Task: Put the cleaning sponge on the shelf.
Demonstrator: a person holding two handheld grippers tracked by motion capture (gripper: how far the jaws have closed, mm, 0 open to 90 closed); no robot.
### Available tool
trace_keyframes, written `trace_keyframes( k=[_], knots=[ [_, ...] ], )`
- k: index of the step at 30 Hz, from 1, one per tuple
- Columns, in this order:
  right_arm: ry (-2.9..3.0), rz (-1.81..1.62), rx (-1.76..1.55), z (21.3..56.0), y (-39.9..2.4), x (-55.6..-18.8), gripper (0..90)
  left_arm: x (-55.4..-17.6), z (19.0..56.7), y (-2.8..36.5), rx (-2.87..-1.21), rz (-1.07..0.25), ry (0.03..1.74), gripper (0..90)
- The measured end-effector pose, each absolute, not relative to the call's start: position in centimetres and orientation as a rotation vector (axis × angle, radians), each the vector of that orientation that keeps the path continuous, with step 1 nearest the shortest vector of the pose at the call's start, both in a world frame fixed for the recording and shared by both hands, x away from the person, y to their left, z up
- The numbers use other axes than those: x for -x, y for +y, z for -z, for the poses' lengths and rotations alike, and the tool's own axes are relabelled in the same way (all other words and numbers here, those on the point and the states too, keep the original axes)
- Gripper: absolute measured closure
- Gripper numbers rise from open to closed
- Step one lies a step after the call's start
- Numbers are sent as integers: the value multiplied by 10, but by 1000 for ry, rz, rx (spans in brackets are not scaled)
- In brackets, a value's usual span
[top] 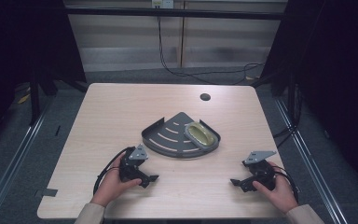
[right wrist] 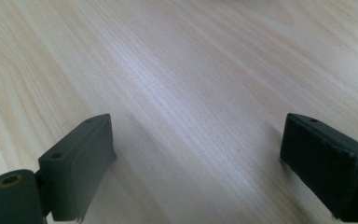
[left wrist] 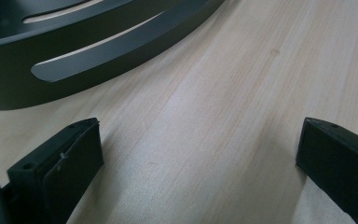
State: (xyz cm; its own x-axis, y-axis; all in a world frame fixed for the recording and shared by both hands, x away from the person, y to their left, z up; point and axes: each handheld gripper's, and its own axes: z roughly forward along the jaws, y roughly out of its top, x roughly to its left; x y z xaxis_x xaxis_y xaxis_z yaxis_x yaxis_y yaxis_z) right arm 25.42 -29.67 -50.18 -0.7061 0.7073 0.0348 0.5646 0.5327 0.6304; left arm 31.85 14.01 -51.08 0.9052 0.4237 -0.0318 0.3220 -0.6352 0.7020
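Note:
A dark grey fan-shaped slotted tray (top: 168, 138) lies at the table's middle, and a yellow-green oval object (top: 199, 134) rests in its right part. My left gripper (top: 152, 180) sits low over the wood near the front left, just short of the tray's curved rim (left wrist: 74, 65). Its jaws stand wide apart with bare wood between them. My right gripper (top: 235, 182) is near the front right, pointing left, open, with nothing but table between its fingertips (right wrist: 81, 158).
The light wooden table (top: 121, 112) has a round cable hole (top: 205, 97) at the back. Black cables hang behind it, and dark frame posts stand on both sides. A person's hands hold both grippers at the front edge.

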Motion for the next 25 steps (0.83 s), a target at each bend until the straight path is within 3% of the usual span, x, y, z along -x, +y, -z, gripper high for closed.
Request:
trace_keyframes(
  k=[25],
  knots=[
    [2433,-1040,-1079,511,-299,-251,91,-319,511,140,-2310,-174,529,0]
  ],
)
